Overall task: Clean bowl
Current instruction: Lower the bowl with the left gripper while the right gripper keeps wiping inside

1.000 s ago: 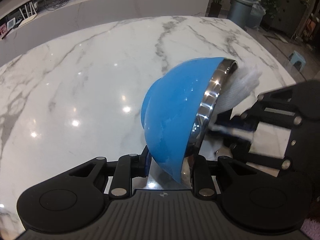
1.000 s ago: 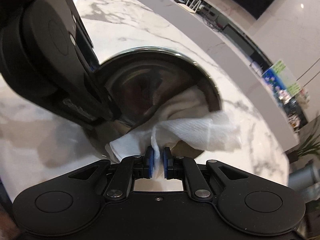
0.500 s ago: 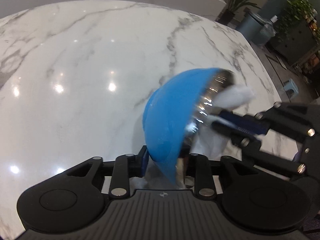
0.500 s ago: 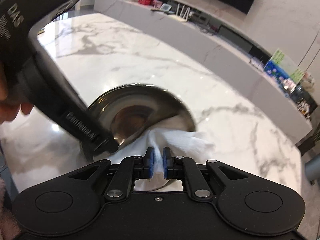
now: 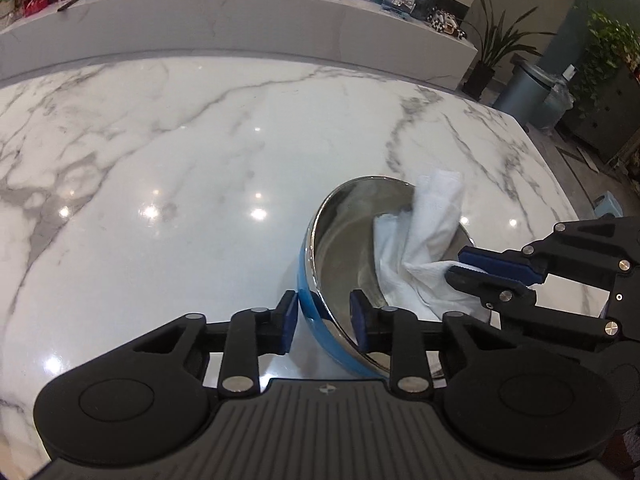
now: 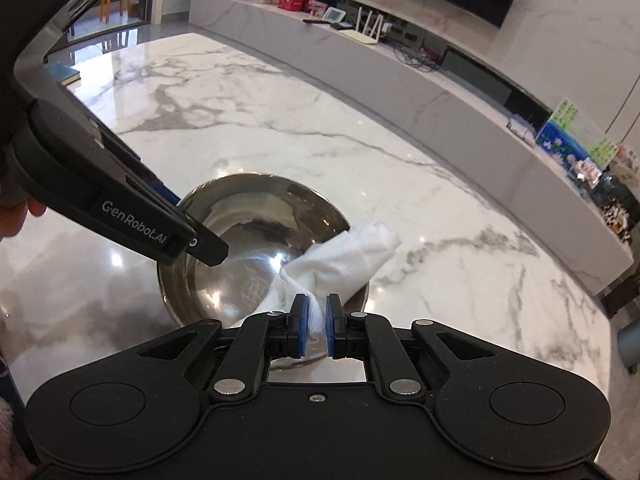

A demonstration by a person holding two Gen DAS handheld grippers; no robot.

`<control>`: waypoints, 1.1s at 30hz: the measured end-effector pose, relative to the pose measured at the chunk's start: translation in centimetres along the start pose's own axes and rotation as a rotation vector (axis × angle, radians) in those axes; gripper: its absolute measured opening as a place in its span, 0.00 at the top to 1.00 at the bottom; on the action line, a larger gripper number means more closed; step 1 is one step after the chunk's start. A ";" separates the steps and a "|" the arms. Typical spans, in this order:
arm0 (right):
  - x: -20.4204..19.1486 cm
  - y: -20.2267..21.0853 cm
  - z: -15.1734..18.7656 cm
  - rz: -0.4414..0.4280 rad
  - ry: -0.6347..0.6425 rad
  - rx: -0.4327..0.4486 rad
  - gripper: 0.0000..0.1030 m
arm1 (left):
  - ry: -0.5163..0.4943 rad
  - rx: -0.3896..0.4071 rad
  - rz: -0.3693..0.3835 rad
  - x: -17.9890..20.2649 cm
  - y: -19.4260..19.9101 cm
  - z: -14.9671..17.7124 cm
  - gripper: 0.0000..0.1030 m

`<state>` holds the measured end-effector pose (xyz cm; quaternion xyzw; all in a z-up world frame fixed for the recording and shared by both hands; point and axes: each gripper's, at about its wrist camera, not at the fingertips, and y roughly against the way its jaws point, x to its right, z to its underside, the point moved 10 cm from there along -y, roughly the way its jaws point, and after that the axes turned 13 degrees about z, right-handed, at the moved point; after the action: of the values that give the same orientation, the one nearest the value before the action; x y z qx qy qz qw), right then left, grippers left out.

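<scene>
We see the bowl (image 5: 348,264), blue outside and polished steel inside, near the right edge of the white marble tabletop (image 5: 180,152), its mouth facing upward and tipped a little toward the cameras.

The left gripper (image 5: 324,322) straddles the near rim of the bowl: one blue pad lies against the blue outer wall and the other sits inside the steel wall. Its jaws have just been closing, and the rim is between them. In the left wrist view the outer pad appears to touch the wall, while a thin gap seems to show at the inner pad, so we cannot confirm firm pressure on both sides.

The right gripper (image 6: 316,328) has its pads pressed together on a white cloth (image 6: 340,260), pinching a bunched fold. The rest of the cloth fans out into the bowl, lies against the inner wall and drapes over the rim on the side toward the table's right edge.

In the right wrist view a fingertip (image 6: 38,208) shows behind the left gripper's body.
</scene>
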<state>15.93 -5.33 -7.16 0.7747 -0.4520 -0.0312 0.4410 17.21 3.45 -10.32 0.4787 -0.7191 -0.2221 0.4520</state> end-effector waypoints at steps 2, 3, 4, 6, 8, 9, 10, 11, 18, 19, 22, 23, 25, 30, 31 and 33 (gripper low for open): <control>0.2 -0.4 -0.3 -0.005 -0.022 -0.014 0.93 | 0.016 -0.001 0.013 -0.4 -0.1 0.2 0.76; 0.3 -0.6 -0.6 -0.013 -0.033 -0.022 0.92 | 0.020 -0.002 0.016 -0.5 -0.1 0.2 0.76; 0.4 -0.8 -0.8 -0.020 -0.045 -0.031 0.91 | 0.019 -0.003 0.017 -0.6 -0.2 0.2 0.76; 0.5 -1.5 -1.4 -0.053 -0.066 -0.067 0.89 | 0.013 -0.005 0.018 -0.7 -0.3 0.3 0.76; 0.6 -2.4 -2.0 -0.082 -0.080 -0.109 0.87 | -0.002 -0.004 0.019 -0.6 -0.4 0.2 0.76; 0.6 -2.9 -2.3 -0.095 -0.081 -0.134 0.82 | -0.012 -0.005 0.018 -0.6 -0.4 0.1 0.76; 0.6 -3.2 -2.4 -0.102 -0.079 -0.151 0.77 | -0.019 -0.004 0.019 -0.6 -0.4 0.0 0.76; 0.6 -3.4 -2.6 -0.108 -0.076 -0.163 0.76 | -0.025 -0.003 0.020 -0.6 -0.4 0.0 0.76; -0.6 -5.6 -2.9 -0.130 0.017 -0.271 0.66 | -0.040 0.001 -0.038 -1.8 0.4 -0.6 0.54; -0.9 -5.6 -2.8 -0.126 0.040 -0.274 0.66 | -0.029 0.001 -0.037 -2.1 0.6 -0.7 0.53; -1.6 -5.4 -2.6 -0.115 0.107 -0.276 0.67 | -0.043 -0.013 -0.035 -2.1 0.7 -1.0 0.54; -1.8 -5.3 -2.5 -0.112 0.124 -0.275 0.68 | -0.051 -0.016 -0.027 -1.9 0.7 -1.1 0.59; -2.0 -5.3 -2.3 -0.108 0.143 -0.278 0.71 | -0.064 -0.020 -0.003 -1.6 0.7 -1.2 0.74; -2.0 -4.8 -1.8 -0.130 0.117 -0.284 0.78 | -0.070 -0.026 0.049 -0.9 0.5 -1.1 0.86; -2.0 -4.7 -1.8 -0.137 0.109 -0.279 0.79 | -0.067 -0.025 0.056 -1.0 0.5 -1.1 0.86; -2.0 -4.6 -1.9 -0.146 0.098 -0.270 0.79 | -0.057 -0.022 0.070 -1.1 0.6 -1.1 0.86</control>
<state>18.71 -1.71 -9.97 0.7397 -0.3641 -0.0857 0.5594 18.01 4.84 -9.86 0.4417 -0.7456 -0.2278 0.4440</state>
